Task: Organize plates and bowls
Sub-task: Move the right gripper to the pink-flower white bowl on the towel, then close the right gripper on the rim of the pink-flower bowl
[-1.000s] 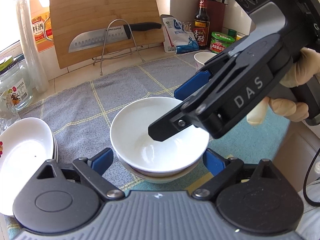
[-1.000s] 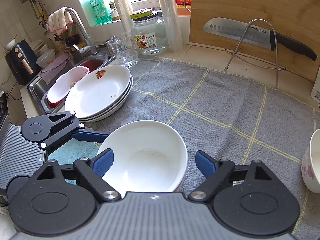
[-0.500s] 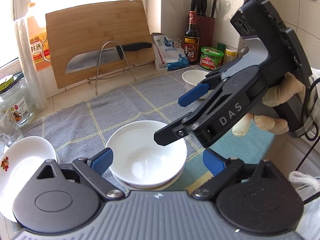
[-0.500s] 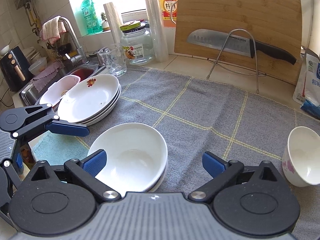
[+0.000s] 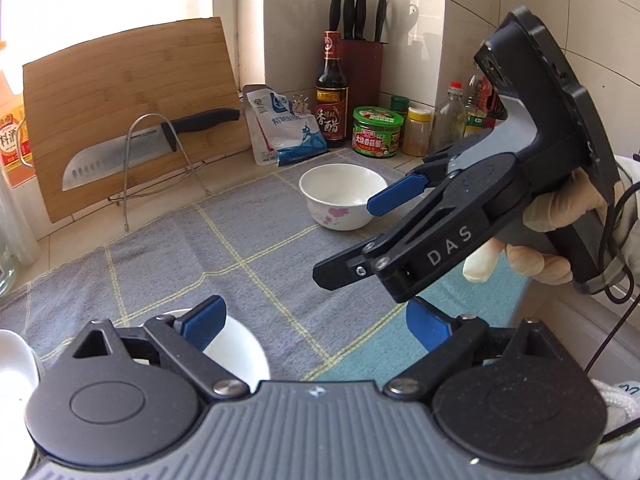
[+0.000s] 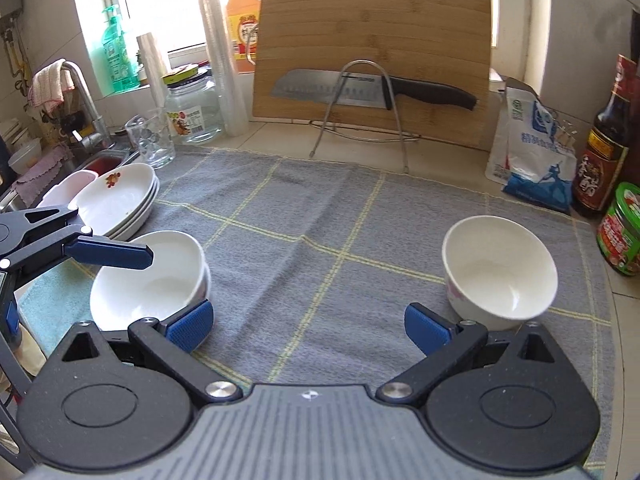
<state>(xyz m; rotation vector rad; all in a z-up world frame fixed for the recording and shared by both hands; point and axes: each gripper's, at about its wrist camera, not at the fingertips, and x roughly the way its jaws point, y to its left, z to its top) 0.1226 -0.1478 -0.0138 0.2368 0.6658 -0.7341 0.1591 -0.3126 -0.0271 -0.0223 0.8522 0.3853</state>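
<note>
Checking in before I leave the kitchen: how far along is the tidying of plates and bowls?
Done: plates stacked by the sink, white bowls nested beside them. In hand: nothing; the right hand-held gripper and left hand-held gripper are both open and empty. Left: the flowered bowl stands alone on the grey cloth.

- "DAS" was read in pale letters on the side of the right gripper (image 5: 400,236).
- "香醋" was seen on the dark vinegar bottle (image 5: 331,96) label.
- "SUPOR" was printed small on the knife (image 6: 360,87) blade.
- "料酒" was made out on the orange bottle (image 5: 12,140) at the window.
- Pouch, green jar and glass jar labels were too small to read.
</note>
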